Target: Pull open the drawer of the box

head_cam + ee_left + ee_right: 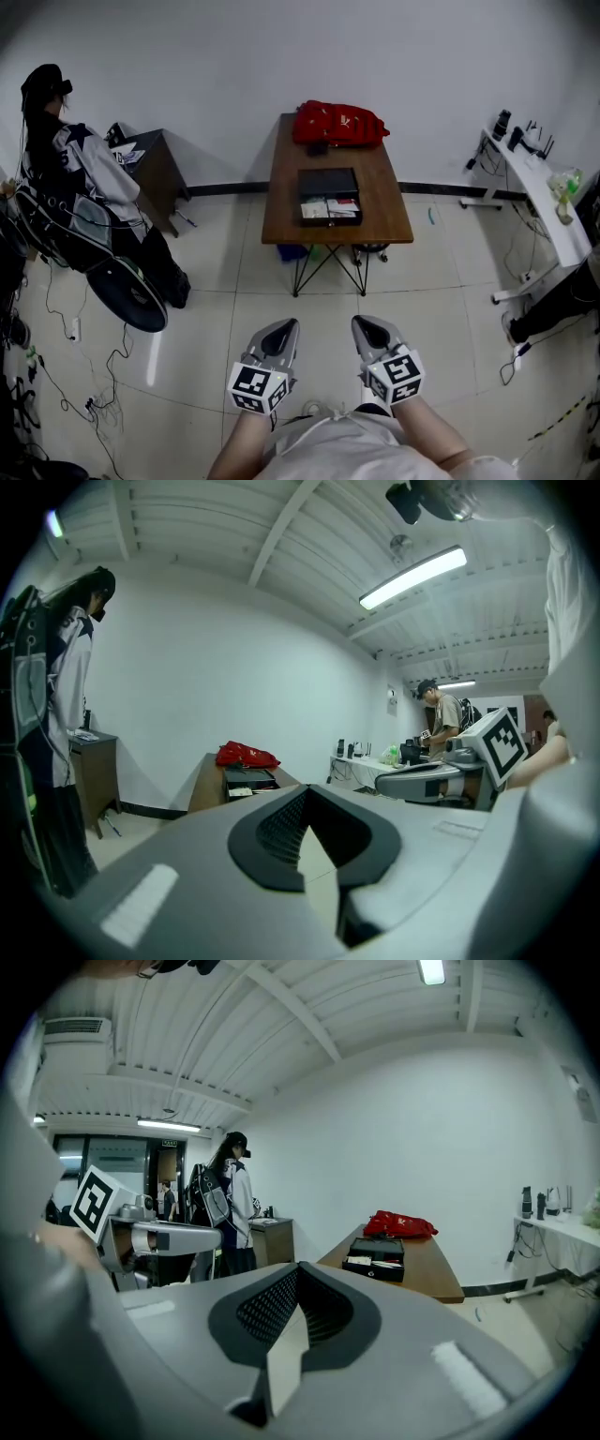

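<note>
Wooden table (384,214), box (328,184) on it — well beyond left hand-held gripper (285,327), right hand-held gripper (362,324), both closed

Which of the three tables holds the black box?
The brown middle table: the box sits on it near a red bag, not on the dark table or white desk.

box (328,181) contents too small to tell, forearms (236,452) cut off
</note>
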Demonstrator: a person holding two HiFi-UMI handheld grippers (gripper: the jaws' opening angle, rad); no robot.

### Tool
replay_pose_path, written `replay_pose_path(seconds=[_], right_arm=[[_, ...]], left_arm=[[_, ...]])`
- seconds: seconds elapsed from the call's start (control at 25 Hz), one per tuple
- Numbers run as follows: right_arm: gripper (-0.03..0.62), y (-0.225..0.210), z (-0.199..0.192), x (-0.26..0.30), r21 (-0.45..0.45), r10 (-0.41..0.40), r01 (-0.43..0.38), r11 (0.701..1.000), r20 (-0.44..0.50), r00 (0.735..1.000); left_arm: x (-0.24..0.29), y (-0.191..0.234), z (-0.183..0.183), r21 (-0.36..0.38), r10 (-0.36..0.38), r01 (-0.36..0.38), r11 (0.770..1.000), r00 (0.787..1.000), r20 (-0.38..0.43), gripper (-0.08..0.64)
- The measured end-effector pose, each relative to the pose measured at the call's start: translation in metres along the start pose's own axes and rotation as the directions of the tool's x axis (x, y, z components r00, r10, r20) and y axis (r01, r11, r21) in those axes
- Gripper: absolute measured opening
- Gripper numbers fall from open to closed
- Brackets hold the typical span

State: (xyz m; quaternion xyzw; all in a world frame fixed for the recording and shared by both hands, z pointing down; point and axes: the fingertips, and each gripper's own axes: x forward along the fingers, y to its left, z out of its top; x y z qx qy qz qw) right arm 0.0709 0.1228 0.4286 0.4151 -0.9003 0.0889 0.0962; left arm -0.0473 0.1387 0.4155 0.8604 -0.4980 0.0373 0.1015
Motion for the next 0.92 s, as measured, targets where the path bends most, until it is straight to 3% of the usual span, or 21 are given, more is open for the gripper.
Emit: replay_pose_path(seconds=[0.36, 0.76, 0.92], right_arm=[[0.004, -0.009, 0.005, -0.018, 0.027, -0.031, 0.029, 0.999, 0.041, 0.999], [0.003, -0.008, 0.008, -0.024, 0.032, -0.029, 0.027, 0.999, 0.070, 0.997], [0.003, -0.007, 0.012, -0.025, 0.025, -0.029, 0.027, 0.999, 0.072, 0.997]], left_arm=[[-0.006, -0.027, -0.005, 0.028, -0.059, 0.060, 0.998, 0.998, -0.016, 0.005], [-0.007, -0.029, 0.004, -0.031, -0.090, 0.091, 0.995, 0.995, 0.030, 0.005], [-0.006, -0.031, 0.010, 0.002, -0.095, 0.095, 0.995, 0.995, 0.031, 0.005]])
